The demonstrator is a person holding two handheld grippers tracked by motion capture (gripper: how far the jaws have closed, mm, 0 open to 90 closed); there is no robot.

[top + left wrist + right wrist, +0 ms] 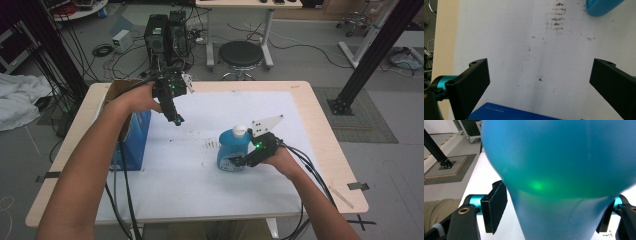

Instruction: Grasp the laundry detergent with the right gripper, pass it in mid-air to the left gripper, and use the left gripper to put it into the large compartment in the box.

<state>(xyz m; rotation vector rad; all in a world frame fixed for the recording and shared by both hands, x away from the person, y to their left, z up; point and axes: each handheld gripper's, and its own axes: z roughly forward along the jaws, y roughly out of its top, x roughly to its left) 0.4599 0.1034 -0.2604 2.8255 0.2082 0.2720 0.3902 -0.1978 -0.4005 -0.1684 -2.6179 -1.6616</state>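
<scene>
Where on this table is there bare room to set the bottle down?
The white mat lies bare along the near edge, between the two forearms, and across the far right, beyond the blue bottle. It is crowded at the left edge, where the blue box stands under the left gripper, and around the right gripper.

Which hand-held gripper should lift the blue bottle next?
Right. The right hand-held gripper already straddles the blue bottle; the left hand-held gripper hangs open, apart from it, near the blue box.
</scene>
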